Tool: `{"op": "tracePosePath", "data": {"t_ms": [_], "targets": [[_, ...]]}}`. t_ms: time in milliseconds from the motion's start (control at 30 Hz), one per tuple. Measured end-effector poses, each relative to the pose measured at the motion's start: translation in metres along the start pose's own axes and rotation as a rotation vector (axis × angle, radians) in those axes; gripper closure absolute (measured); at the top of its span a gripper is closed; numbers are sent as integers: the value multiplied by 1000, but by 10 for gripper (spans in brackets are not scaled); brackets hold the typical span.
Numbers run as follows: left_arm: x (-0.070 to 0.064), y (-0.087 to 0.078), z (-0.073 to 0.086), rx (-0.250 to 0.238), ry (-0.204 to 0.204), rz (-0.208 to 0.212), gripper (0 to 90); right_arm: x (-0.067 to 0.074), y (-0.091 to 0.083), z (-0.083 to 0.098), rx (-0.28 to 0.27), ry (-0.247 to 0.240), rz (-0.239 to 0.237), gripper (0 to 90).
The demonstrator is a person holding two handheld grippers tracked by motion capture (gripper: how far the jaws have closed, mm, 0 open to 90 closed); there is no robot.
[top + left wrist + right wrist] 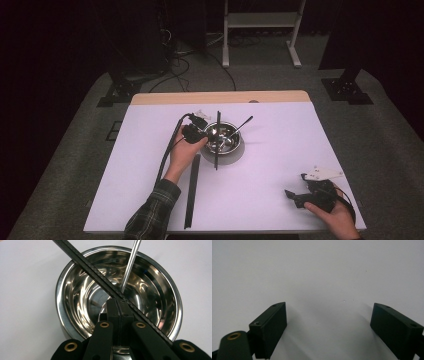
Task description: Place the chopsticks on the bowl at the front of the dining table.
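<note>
A shiny steel bowl (235, 146) (60, 290) stands in the middle of the white table. A thin black strip (217, 150) (87, 265) lies across its rim. A metal spoon (243, 124) (130, 265) slants up out of the bowl to the far right. My left gripper (205, 134) (119, 301) reaches over the bowl's left rim with its jaws pressed together. The spoon's lower end runs straight into the tips, under the strip. My right gripper (292, 196) (328, 320) rests low over bare table at the near right, jaws wide apart with nothing between them.
A second long black strip (192, 192) lies on the table (270, 165) toward the near edge, beside the left forearm in its plaid sleeve. The left gripper's cable (167, 150) loops along that arm. Stands and cables sit on the floor beyond the table.
</note>
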State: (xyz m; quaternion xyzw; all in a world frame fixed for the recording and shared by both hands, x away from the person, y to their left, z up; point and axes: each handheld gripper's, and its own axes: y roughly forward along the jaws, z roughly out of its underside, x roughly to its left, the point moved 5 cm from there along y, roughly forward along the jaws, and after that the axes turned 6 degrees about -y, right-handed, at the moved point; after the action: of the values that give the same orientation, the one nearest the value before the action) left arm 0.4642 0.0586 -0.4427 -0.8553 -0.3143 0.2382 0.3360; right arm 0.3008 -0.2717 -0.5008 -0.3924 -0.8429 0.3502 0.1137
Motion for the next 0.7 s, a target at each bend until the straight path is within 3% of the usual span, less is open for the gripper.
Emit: {"op": "tracePosePath", "data": {"t_ms": [400,500,567,700], "targets": [[-4,-7,2,-6,16,3,863,0,0,0,0,0,0,120],[-7,-12,4,-4,27,7,900,0,0,0,0,0,0,120],[-16,-21,8,4,58,17,900,0,0,0,0,0,0,120],[-27,-33,15,-1,82,46,900,0,0,0,0,-1,0,120]]}}
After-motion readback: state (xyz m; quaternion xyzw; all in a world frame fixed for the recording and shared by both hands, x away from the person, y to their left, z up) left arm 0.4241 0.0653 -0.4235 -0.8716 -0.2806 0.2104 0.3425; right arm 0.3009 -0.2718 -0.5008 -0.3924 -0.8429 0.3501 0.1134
